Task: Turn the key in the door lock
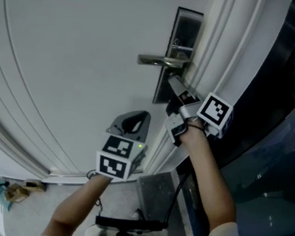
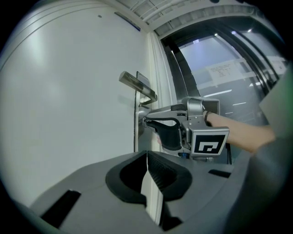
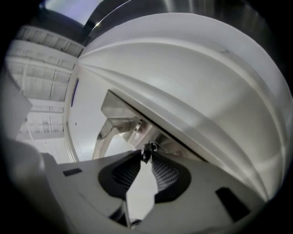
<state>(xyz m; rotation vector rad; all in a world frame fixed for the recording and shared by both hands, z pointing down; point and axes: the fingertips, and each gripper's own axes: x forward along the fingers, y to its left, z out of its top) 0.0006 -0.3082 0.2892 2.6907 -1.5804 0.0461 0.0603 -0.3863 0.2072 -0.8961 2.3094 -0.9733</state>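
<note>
A white door [image 1: 74,55] carries a steel lock plate [image 1: 186,25] with a lever handle [image 1: 161,61]. My right gripper [image 1: 170,81] reaches up to the plate just under the handle. In the right gripper view the small key [image 3: 147,149] sticks out of the lock, and its head sits between the tips of the right gripper [image 3: 146,156]. The jaws stand a little apart, and a narrow gap widens behind the key. My left gripper [image 1: 135,118] hangs lower, short of the door and shut on nothing. In the left gripper view its pads [image 2: 147,157] meet, and the right gripper [image 2: 144,121] shows at the lock.
The door frame [image 1: 218,48] runs just right of the lock, with a dark glass wall [image 1: 285,107] beyond it. Small bits of clutter [image 1: 4,188] lie on the floor at the lower left. A grey metal plate [image 1: 155,195] lies by the threshold.
</note>
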